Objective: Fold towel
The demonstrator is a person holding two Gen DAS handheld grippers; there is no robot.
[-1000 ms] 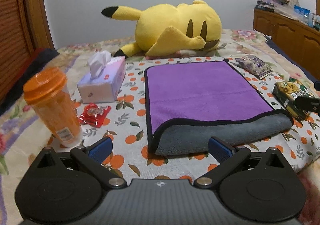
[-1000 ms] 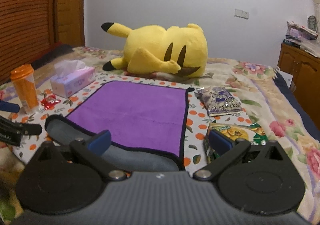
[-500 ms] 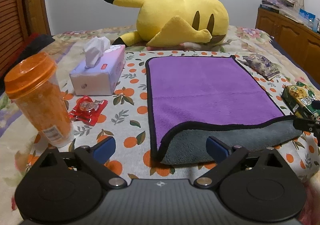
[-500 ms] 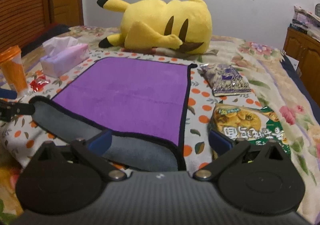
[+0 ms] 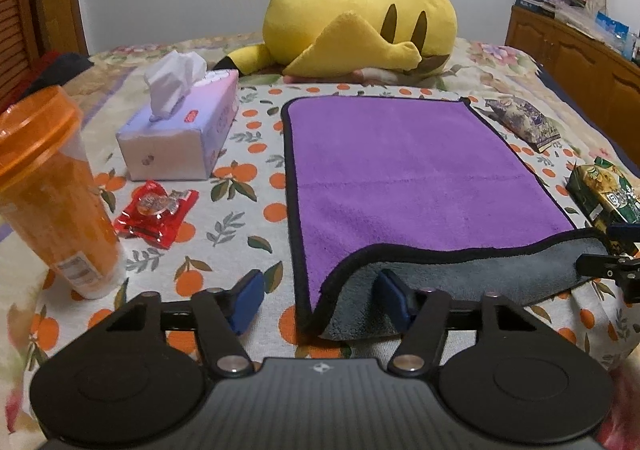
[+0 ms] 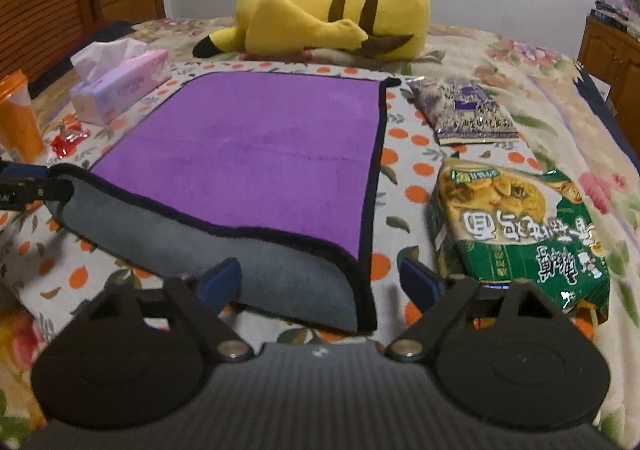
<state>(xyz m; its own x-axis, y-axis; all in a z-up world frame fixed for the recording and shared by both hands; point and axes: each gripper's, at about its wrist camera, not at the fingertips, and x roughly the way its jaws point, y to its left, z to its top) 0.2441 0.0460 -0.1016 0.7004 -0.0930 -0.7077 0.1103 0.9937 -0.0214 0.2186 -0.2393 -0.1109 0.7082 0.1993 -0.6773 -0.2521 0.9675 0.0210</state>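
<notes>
Both tools closer now, spread wide astride towel (image 5: 420,185) near-edge corners, grey underside upturned.

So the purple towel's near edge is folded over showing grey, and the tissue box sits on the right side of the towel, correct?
Not quite. The tissue box sits on the left side of the purple towel, near the orange cup, as the left wrist view shows. The near edge is indeed folded over showing grey.
</notes>
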